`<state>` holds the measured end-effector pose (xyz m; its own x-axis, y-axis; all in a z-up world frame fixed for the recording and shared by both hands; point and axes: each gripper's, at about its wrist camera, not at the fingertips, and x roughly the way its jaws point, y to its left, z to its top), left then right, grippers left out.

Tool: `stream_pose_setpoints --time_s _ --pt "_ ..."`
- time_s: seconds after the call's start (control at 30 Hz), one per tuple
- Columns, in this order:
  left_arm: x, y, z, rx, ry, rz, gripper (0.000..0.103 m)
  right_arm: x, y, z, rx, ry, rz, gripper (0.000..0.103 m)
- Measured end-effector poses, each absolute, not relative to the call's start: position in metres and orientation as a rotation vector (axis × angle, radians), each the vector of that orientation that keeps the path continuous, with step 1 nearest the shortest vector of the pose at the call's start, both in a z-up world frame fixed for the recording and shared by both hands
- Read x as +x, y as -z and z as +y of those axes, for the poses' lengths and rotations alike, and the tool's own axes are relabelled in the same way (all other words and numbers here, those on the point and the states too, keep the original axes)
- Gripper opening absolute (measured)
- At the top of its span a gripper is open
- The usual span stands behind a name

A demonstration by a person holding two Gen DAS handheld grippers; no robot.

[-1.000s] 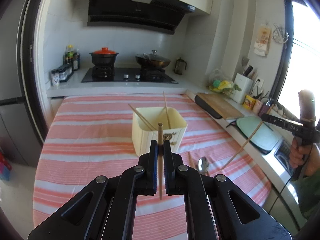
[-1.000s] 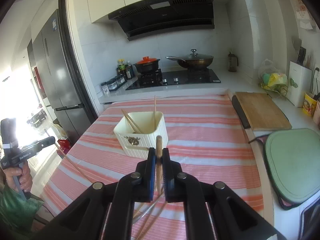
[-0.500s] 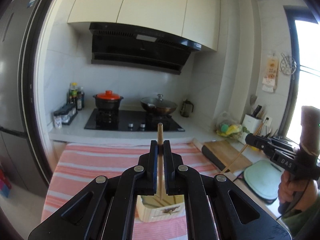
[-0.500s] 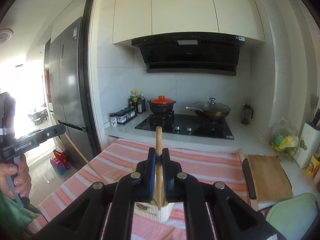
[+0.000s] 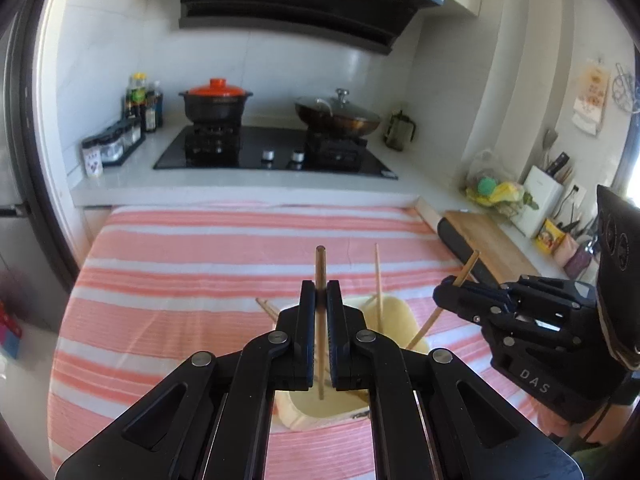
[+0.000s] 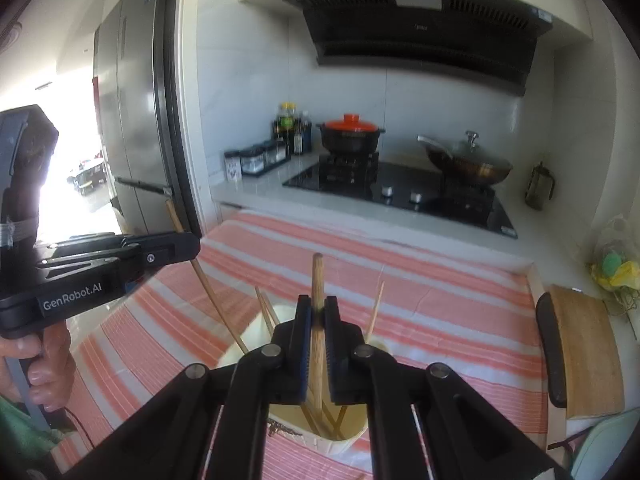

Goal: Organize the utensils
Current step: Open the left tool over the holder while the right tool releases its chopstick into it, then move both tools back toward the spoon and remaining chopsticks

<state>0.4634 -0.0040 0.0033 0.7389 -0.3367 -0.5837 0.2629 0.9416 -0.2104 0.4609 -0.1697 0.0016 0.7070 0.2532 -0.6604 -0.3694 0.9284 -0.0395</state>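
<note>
**Over the striped table, two chopsticks above the holder**

On the pink-and-white striped tablecloth (image 5: 192,280) stands the cream utensil holder (image 6: 344,436), several chopsticks already leaning inside. Left gripper (image 5: 320,300) is clamped tight on one chopstick (image 5: 320,264), its lower end over the holder's mouth. Right gripper (image 6: 316,312) likewise pinches a wooden chopstick (image 6: 317,276), tip inside the holder.

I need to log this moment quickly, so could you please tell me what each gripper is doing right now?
Left gripper: shut on a chopstick above the cream holder.
Right gripper: shut on another chopstick above the same holder.
</note>
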Motion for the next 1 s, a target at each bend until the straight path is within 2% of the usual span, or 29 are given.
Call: stream_pose_setpoints --time_s 0.13,0.2,0.23,0.27,0.3,0.33,0.37,0.4,0.5,0.63,0.73,0.9,1.0 --pt "0.481 0.017 -0.01 -0.126 0.313 0.737 0.004 0.486 0.027 -0.169 -0.127 -0.349 0.806 0.007" --pt "0.486 0.02 -0.011 -0.13 0.294 0.755 0.005 0.492 0.031 -0.172 -0.078 -0.337 0.799 0.007" --pt "0.486 0.02 -0.01 -0.134 0.288 0.76 0.013 0.493 0.029 -0.174 -0.053 -0.332 0.784 0.007" --pt "0.484 0.018 -0.008 -0.14 0.286 0.765 0.032 0.492 0.025 -0.176 -0.028 -0.331 0.763 0.008" --pt "0.481 0.016 -0.006 -0.147 0.283 0.761 0.043 0.488 0.019 -0.179 -0.007 -0.332 0.739 0.013" --pt "0.475 0.013 -0.002 -0.15 0.277 0.745 0.06 0.483 0.011 -0.181 0.01 -0.335 0.71 0.019" --pt "0.47 0.01 0.002 -0.146 0.273 0.729 0.066 0.475 0.003 -0.184 0.02 -0.336 0.678 0.034" --pt "0.463 0.008 0.005 -0.136 0.275 0.722 0.067 0.469 -0.005 -0.187 0.023 -0.333 0.647 0.045" --pt "0.435 0.008 0.015 -0.095 0.3 0.746 0.071 0.437 -0.022 -0.2 0.003 -0.327 0.596 0.046" --pt "0.381 0.029 0.026 -0.013 0.303 0.785 0.085 0.389 -0.009 -0.227 -0.047 -0.287 0.634 0.048" --pt "0.338 0.066 0.03 0.015 0.316 0.833 0.089 0.345 0.027 -0.253 -0.097 -0.209 0.686 0.05" --pt "0.288 0.148 0.017 0.042 0.299 0.913 0.089 0.273 0.114 -0.29 -0.155 -0.045 0.756 0.05" --pt "0.275 0.178 0.006 0.061 0.259 0.911 0.089 0.241 0.158 -0.304 -0.178 0.027 0.818 0.05"
